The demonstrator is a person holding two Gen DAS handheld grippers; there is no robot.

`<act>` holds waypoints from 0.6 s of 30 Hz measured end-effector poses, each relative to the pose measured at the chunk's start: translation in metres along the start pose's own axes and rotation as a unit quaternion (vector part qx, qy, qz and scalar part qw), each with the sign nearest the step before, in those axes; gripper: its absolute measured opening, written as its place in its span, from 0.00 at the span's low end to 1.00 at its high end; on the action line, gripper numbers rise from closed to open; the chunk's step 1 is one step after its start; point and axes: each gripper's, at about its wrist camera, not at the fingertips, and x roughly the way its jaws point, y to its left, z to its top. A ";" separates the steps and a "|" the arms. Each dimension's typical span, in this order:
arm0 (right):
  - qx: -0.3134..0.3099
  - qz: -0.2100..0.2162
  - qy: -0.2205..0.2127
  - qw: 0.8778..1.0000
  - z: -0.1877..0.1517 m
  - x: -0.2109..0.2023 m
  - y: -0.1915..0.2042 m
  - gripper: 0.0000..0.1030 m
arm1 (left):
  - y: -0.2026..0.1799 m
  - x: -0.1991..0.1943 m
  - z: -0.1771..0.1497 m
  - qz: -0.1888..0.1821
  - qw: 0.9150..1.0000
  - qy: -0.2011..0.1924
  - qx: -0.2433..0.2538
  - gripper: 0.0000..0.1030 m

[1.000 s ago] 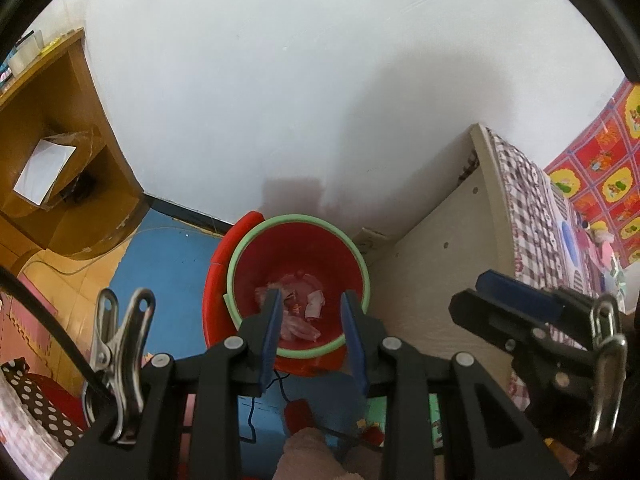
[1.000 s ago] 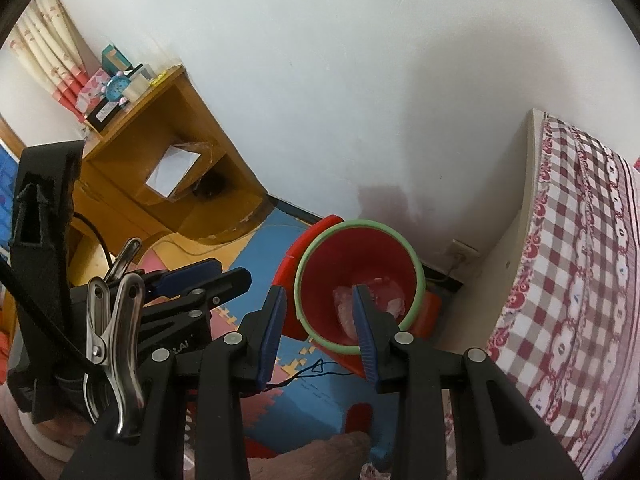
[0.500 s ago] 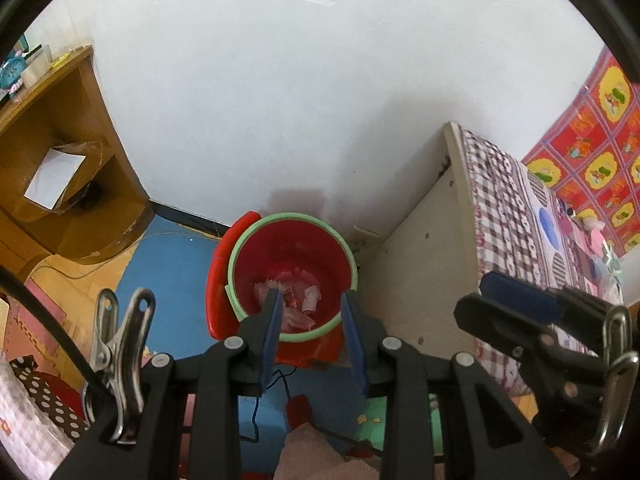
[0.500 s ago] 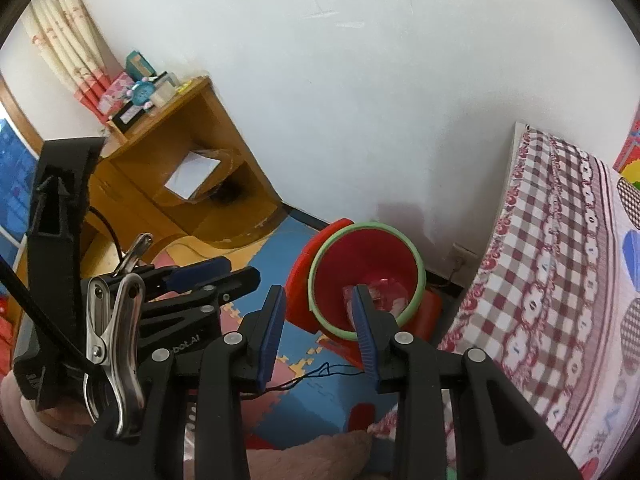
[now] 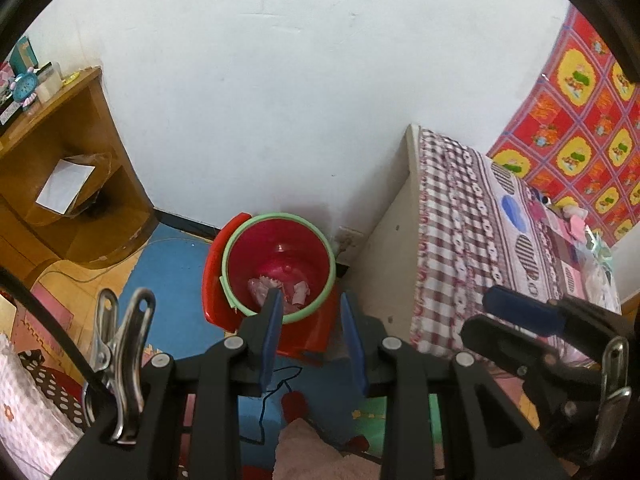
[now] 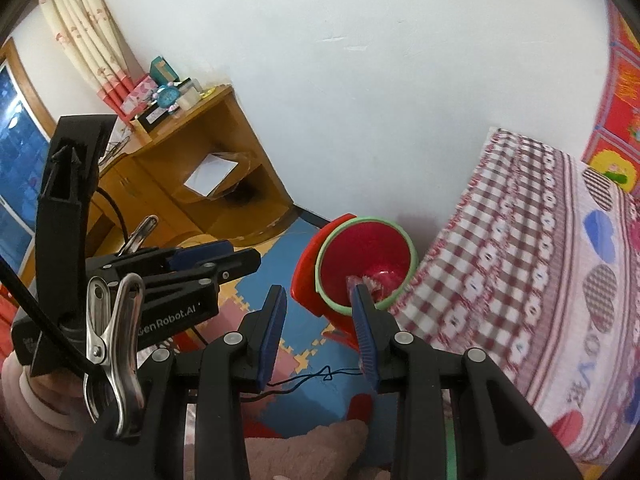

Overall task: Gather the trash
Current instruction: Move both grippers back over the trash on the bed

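White wall and a foam-tiled floor frame what we see, with a wooden shelf unit [image 5: 60, 168] off to the far left of our grippers and the bed [image 5: 500, 240] to the right. Our left gripper [image 5: 312, 344] has its blue pads parted with nothing between them; the red bin [image 5: 280, 264] with its green rim sits straight ahead and below it, against the wall, crumpled trash [image 5: 276, 290] lying at its bottom. Our right gripper [image 6: 320, 340] is likewise part open and empty, and from it the bin lies ahead and slightly right, pressed beside the bed. We judge the left gripper better lined up with the bin's mouth. No loose trash shows on the floor near either gripper.
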 end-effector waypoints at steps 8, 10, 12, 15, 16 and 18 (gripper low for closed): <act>0.016 -0.017 -0.013 1.000 -0.040 -0.049 -0.025 0.34 | -0.044 -0.019 -0.020 -0.015 1.000 0.004 0.017 0.30; 0.023 -0.024 -0.019 0.999 -0.049 -0.062 -0.035 0.34 | -0.058 -0.022 -0.023 -0.019 0.999 0.005 0.026 0.30; 0.030 -0.031 -0.025 0.999 -0.058 -0.074 -0.043 0.34 | -0.074 -0.026 -0.027 -0.024 0.999 0.004 0.035 0.30; 0.045 -0.042 -0.036 0.997 -0.072 -0.092 -0.058 0.34 | -0.102 -0.031 -0.033 -0.032 0.998 0.002 0.050 0.30; 0.051 -0.046 -0.040 0.997 -0.077 -0.099 -0.063 0.34 | -0.109 -0.032 -0.035 -0.035 0.998 0.002 0.054 0.30; 0.062 -0.054 -0.048 0.995 -0.088 -0.113 -0.075 0.34 | -0.127 -0.034 -0.038 -0.041 0.997 0.003 0.066 0.30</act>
